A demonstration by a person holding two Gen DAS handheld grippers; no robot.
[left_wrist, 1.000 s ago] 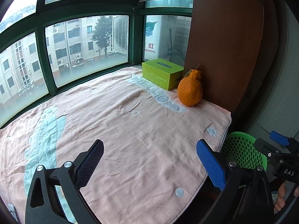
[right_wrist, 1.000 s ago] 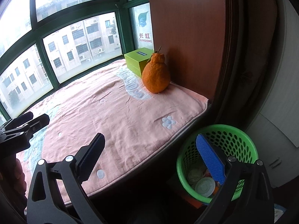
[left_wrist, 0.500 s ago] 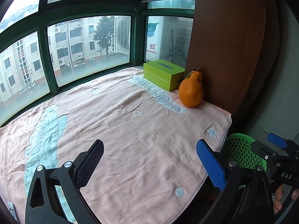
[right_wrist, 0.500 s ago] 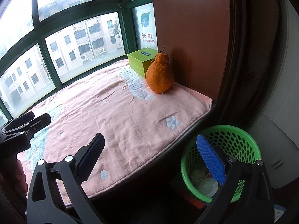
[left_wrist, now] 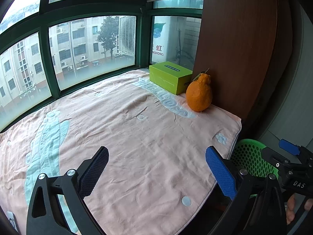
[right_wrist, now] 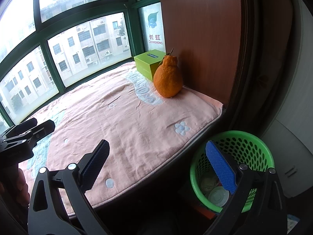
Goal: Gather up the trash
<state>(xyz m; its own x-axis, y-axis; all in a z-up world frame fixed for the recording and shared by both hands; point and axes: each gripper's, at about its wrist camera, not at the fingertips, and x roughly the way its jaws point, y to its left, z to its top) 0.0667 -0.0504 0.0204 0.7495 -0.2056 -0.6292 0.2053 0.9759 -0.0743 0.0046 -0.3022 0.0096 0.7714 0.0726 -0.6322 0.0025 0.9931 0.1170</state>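
A green perforated waste basket (right_wrist: 244, 150) stands on the floor beside the window seat, with white lids and other trash (right_wrist: 217, 195) at its bottom. In the left wrist view only the basket's rim (left_wrist: 252, 156) shows past the seat's corner. My right gripper (right_wrist: 156, 168) hangs open and empty, its right finger over the basket's near rim. Over the pink blanket's front part my left gripper (left_wrist: 156, 172) is also open with nothing between its fingers. Each gripper appears in the other's view: the right one (left_wrist: 291, 164), the left one (right_wrist: 27, 133).
A pink blanket (left_wrist: 125, 137) covers the window seat. At its far right corner stand a green box (left_wrist: 170, 77) and an orange bumpy fruit (left_wrist: 199, 96), against a brown wood panel (left_wrist: 234, 45). Green-framed windows (left_wrist: 90, 45) bound the seat behind. A white cabinet (right_wrist: 293, 127) is at the right.
Both cameras have drawn back and shifted slightly, so the fruit and box look a little farther. Both grippers stay open and empty.
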